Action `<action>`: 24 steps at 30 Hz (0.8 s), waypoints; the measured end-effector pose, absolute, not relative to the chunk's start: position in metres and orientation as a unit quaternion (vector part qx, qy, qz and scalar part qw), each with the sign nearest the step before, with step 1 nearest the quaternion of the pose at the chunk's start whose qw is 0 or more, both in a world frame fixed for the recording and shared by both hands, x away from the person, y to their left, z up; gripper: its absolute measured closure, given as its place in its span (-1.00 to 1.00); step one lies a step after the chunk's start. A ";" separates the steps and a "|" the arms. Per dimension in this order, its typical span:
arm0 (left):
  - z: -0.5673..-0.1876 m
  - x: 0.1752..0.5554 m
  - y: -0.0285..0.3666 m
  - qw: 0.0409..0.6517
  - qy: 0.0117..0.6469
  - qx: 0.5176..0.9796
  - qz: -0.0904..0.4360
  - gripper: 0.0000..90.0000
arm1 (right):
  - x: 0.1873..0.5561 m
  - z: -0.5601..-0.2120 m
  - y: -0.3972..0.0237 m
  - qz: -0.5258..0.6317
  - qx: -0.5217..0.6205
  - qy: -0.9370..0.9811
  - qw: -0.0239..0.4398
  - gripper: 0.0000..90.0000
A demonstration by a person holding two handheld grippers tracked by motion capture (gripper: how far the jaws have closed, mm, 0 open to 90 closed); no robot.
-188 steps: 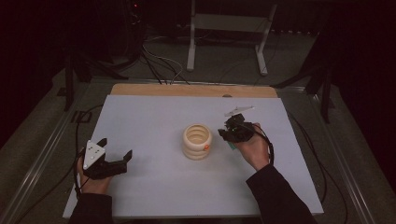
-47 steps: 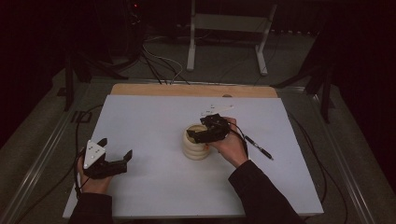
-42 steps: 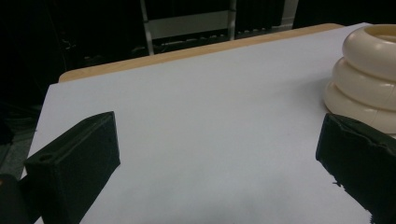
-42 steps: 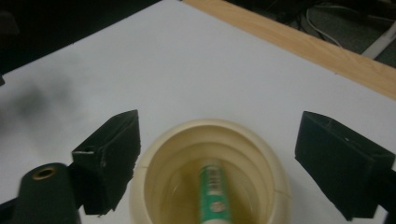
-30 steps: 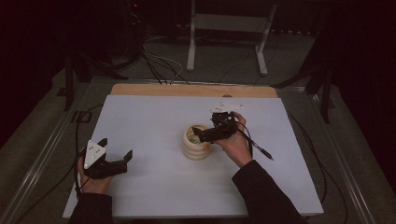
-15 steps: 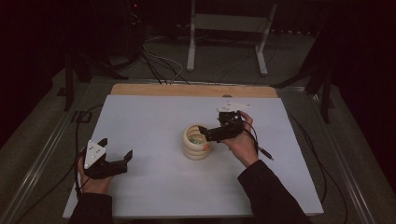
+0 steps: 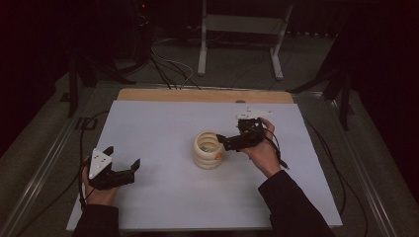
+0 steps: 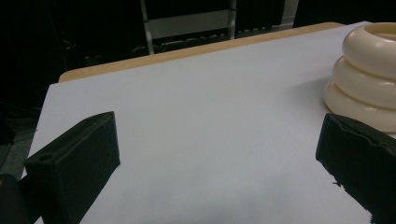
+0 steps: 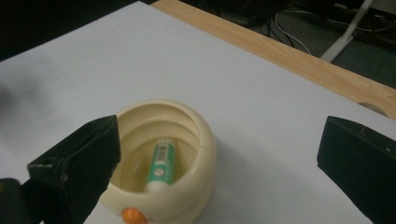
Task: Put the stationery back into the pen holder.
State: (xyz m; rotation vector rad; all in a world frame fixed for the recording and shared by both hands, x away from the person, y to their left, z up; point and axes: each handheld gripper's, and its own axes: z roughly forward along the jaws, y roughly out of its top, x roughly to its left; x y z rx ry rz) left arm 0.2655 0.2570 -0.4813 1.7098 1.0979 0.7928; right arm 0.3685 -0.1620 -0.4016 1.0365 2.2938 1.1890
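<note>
A cream ribbed holder (image 7: pixel 208 150) made of stacked rings stands at the middle of the white table (image 7: pixel 158 123). Inside it lies a green-and-white tube (image 9: pixel 161 164), and an orange knob (image 9: pixel 132 215) sticks out of its near side. My right gripper (image 7: pixel 224 140) hovers just right of the holder's rim, open, with nothing between its jaws. My left gripper (image 7: pixel 129 162) rests near the front left of the table, open and empty. In the left gripper view the holder (image 8: pixel 366 74) stands off to the right.
A wooden strip (image 7: pixel 202 95) runs along the table's far edge. Cables (image 7: pixel 165 69) and a metal stand (image 7: pixel 242 39) sit on the floor beyond. A cable (image 7: pixel 326 158) trails from the right gripper across the table's right side.
My right gripper was over the holder, then drew back to the right of its rim. The green-and-white tube now lies inside the holder. The left gripper stayed still.
</note>
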 end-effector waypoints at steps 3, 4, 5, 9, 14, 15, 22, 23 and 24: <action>-0.481 0.265 0.257 0.462 0.446 0.695 0.323 -1.00 | 0.368 -0.401 -0.167 0.414 0.368 0.813 0.179 -1.00; -0.481 0.265 0.257 0.462 0.447 0.695 0.322 -1.00 | 0.368 -0.400 -0.169 0.411 0.368 0.814 0.180 -1.00; -0.481 0.265 0.257 0.462 0.446 0.695 0.323 -1.00 | 0.368 -0.400 -0.171 0.409 0.369 0.815 0.181 -1.00; -0.481 0.265 0.256 0.462 0.446 0.696 0.323 -1.00 | 0.369 -0.399 -0.179 0.406 0.373 0.814 0.183 -1.00; -0.482 0.266 0.256 0.462 0.447 0.695 0.322 -1.00 | 0.369 -0.399 -0.189 0.397 0.376 0.816 0.186 -1.00; -0.482 0.266 0.256 0.462 0.447 0.695 0.322 -1.00 | 0.369 -0.399 -0.191 0.396 0.377 0.817 0.186 -1.00; -0.482 0.266 0.256 0.462 0.447 0.695 0.322 -1.00 | 0.371 -0.403 -0.203 0.385 0.384 0.818 0.187 -1.00; -0.482 0.266 0.256 0.462 0.447 0.695 0.322 -1.00 | 0.371 -0.404 -0.204 0.385 0.385 0.818 0.186 -1.00; -0.482 0.266 0.256 0.462 0.446 0.696 0.321 -1.00 | 0.371 -0.404 -0.206 0.384 0.386 0.818 0.186 -1.00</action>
